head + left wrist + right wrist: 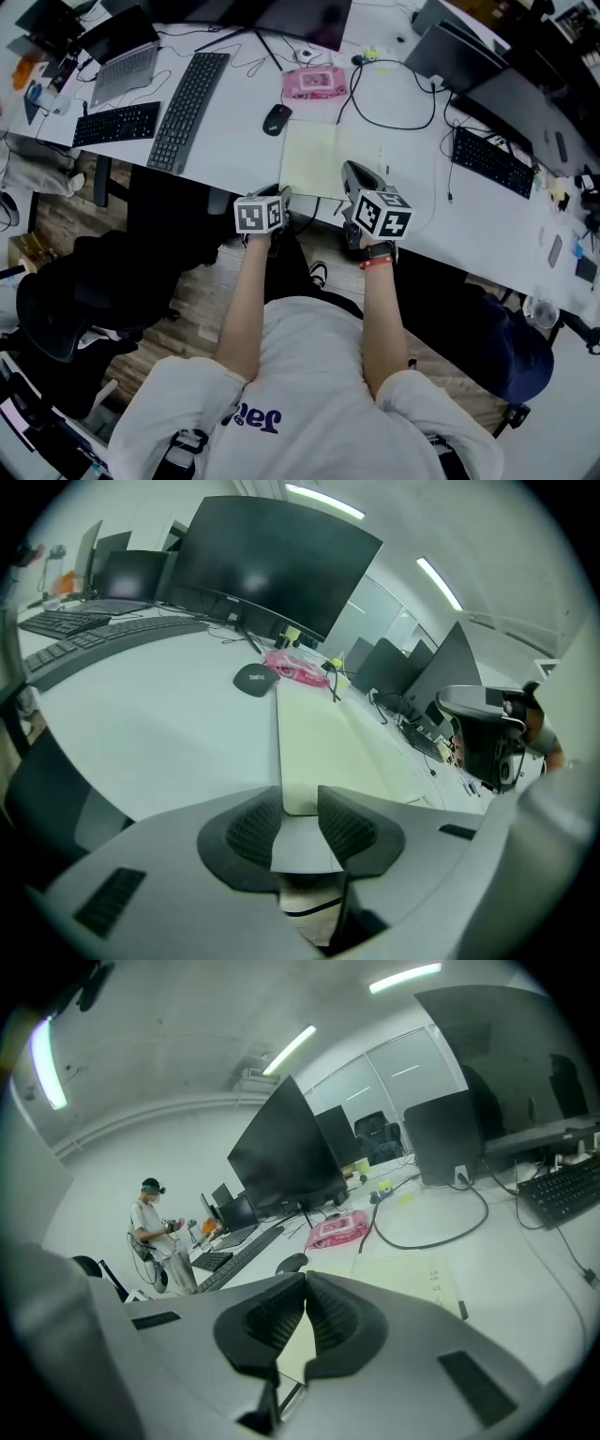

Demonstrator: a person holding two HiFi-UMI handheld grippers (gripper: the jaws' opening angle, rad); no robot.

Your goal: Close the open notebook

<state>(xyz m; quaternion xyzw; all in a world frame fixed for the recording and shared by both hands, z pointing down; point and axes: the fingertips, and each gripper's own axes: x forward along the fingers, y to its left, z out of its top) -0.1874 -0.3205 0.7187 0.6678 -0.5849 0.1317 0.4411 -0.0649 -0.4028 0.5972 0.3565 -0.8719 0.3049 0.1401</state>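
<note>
Notebook (323,157) near edge: partly hidden behind right gripper (356,173).
Page print (436,1280): too small to read.

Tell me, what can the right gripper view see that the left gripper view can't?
Only the right gripper view: a person standing far off. Only the left gripper view: the right gripper from the side, and the left gripper with the open notebook corner between its parted jaws. Both: that notebook, the black mouse, the pink case.
</note>
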